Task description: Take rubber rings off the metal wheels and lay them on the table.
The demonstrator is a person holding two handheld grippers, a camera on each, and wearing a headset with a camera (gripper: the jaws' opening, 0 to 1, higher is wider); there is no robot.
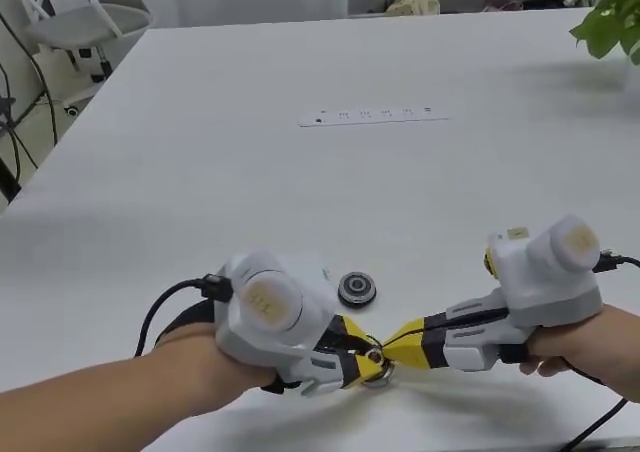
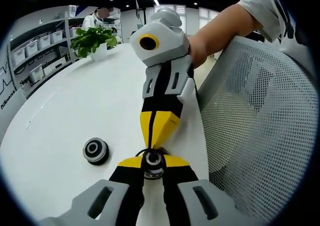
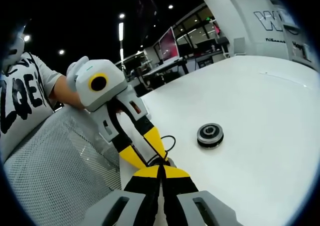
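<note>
Your left gripper (image 2: 153, 160) clamps a metal wheel (image 2: 153, 165); your right gripper (image 3: 161, 169), jaws pinched together, grips its rubber ring (image 3: 174, 141). Wall lettering is unreadable.

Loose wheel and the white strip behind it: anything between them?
Nothing; the head view shows bare table between loose wheel and white strip.

A white power strip (image 1: 372, 117) lies flat toward the desk's (image 1: 200, 192) far edge. A leafy plant (image 1: 608, 12) stands at its far right corner, an office chair (image 1: 85, 17) beyond the left edge.
</note>
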